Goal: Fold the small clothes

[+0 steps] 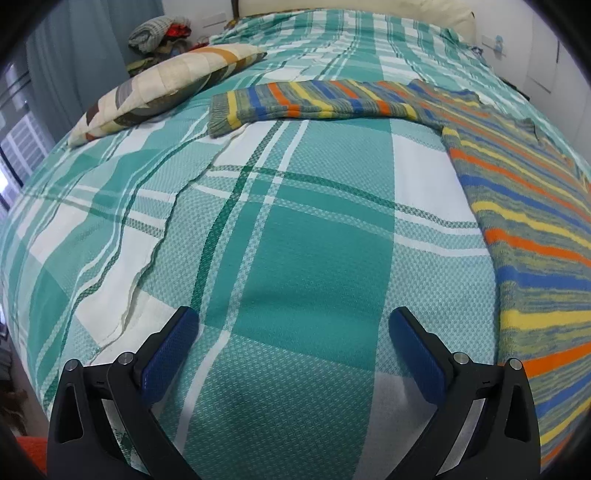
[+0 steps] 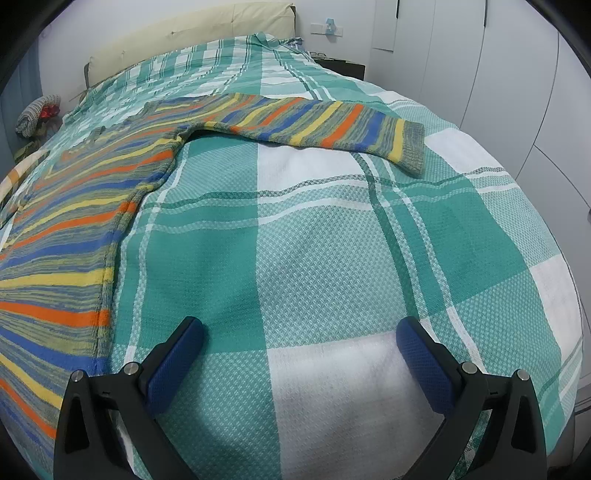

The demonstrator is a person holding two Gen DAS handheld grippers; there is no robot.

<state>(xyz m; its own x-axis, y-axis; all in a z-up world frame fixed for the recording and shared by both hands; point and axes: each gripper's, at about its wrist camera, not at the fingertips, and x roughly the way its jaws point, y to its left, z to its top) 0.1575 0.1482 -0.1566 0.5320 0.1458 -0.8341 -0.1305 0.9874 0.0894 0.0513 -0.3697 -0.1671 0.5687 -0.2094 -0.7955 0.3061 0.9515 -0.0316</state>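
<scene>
A striped knit sweater [image 1: 528, 221] in grey, blue, yellow and orange lies flat on the bed. In the left wrist view its body fills the right side and one sleeve [image 1: 314, 103] stretches left across the bed. In the right wrist view the body [image 2: 66, 236] lies at the left and the other sleeve [image 2: 325, 123] reaches right, ending in a grey cuff [image 2: 412, 149]. My left gripper [image 1: 293, 328] is open above bare bedspread, left of the sweater's body. My right gripper [image 2: 301, 338] is open over bedspread, right of the body. Neither holds anything.
A teal and white plaid bedspread [image 1: 280, 229] covers the bed. A patchwork pillow [image 1: 162, 92] lies at the far left, with a pile of clothes [image 1: 159, 33] behind it. A cream headboard [image 2: 184, 37] and white wardrobe doors [image 2: 517, 92] border the bed.
</scene>
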